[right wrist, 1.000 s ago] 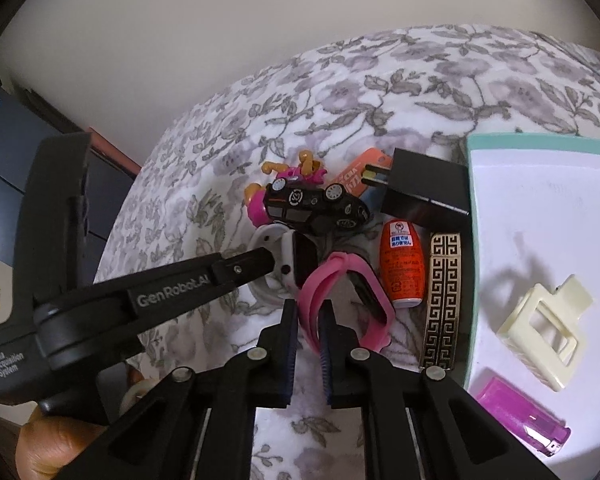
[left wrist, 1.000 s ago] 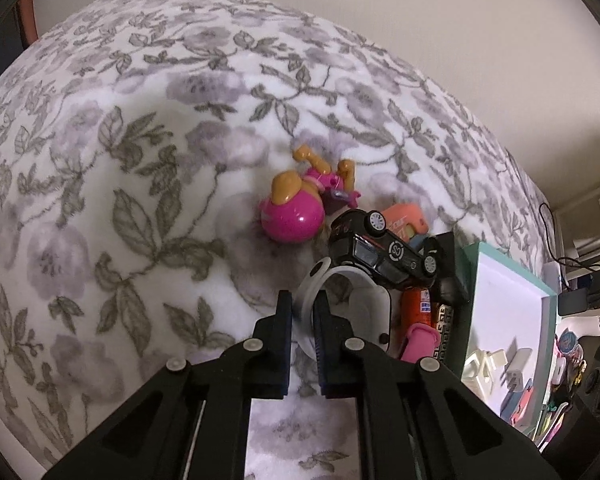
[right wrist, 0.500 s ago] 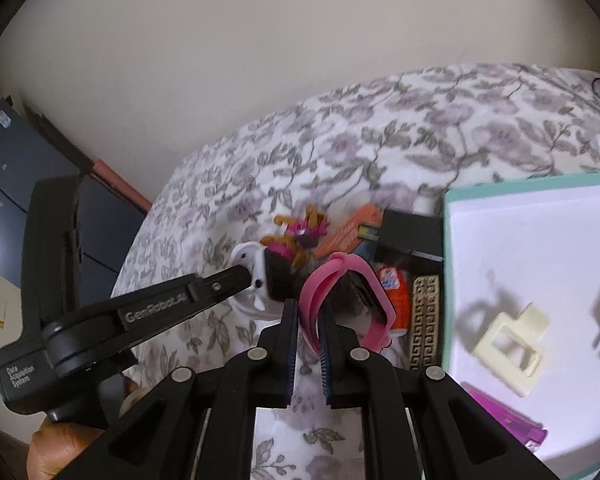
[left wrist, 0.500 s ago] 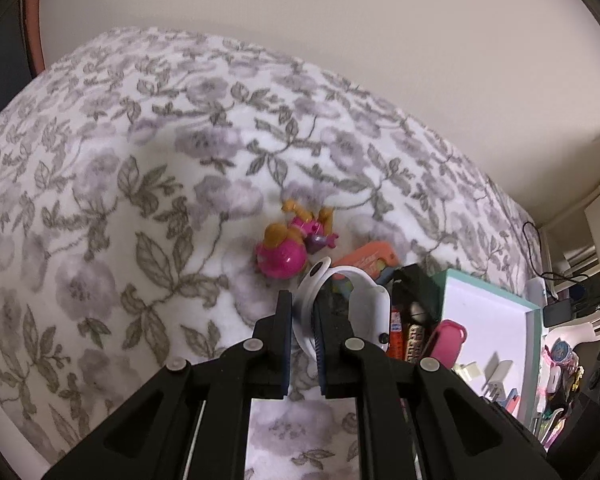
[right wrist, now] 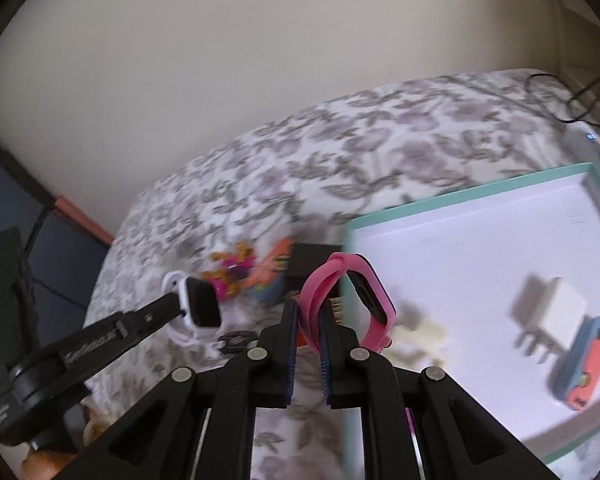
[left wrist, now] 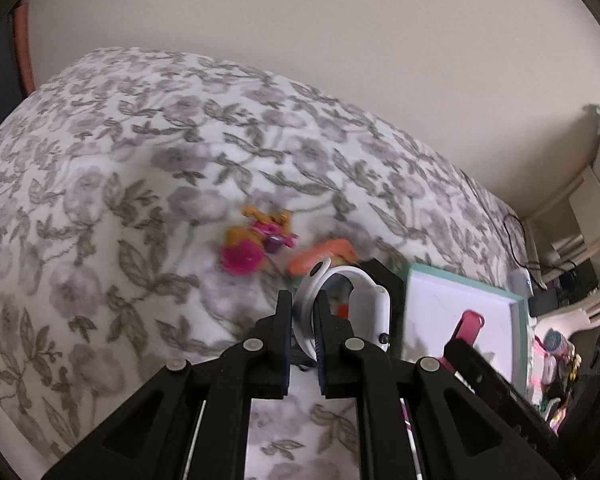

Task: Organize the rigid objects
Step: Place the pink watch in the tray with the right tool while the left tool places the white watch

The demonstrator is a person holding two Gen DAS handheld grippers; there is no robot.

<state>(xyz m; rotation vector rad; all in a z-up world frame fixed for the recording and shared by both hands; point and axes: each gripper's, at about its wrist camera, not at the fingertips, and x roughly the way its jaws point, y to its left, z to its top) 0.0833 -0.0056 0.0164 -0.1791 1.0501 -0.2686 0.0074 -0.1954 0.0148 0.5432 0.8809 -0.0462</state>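
Note:
My left gripper (left wrist: pixel 303 320) is shut on the strap of a white smartwatch (left wrist: pixel 356 304) and holds it above the floral bedspread. It also shows in the right wrist view (right wrist: pixel 198 308). My right gripper (right wrist: pixel 309 322) is shut on the strap of a pink smartwatch (right wrist: pixel 360 292), held up near the left edge of the teal-rimmed white tray (right wrist: pixel 460 200). The pink watch shows in the left wrist view (left wrist: pixel 470 322) over the tray (left wrist: pixel 516 300).
On the bedspread lie a pink and orange toy figure (left wrist: pixel 252 248), an orange card (left wrist: pixel 324 254) and a black adapter (right wrist: pixel 312 260). In the tray are a white plug (right wrist: pixel 556 312), an orange and blue item (right wrist: pixel 588 368) and a cream hair clip (right wrist: pixel 424 330).
Both grippers have lifted their watches off the pile and risen. The right gripper has swung right, toward the tray. The pile looks smaller and farther below.

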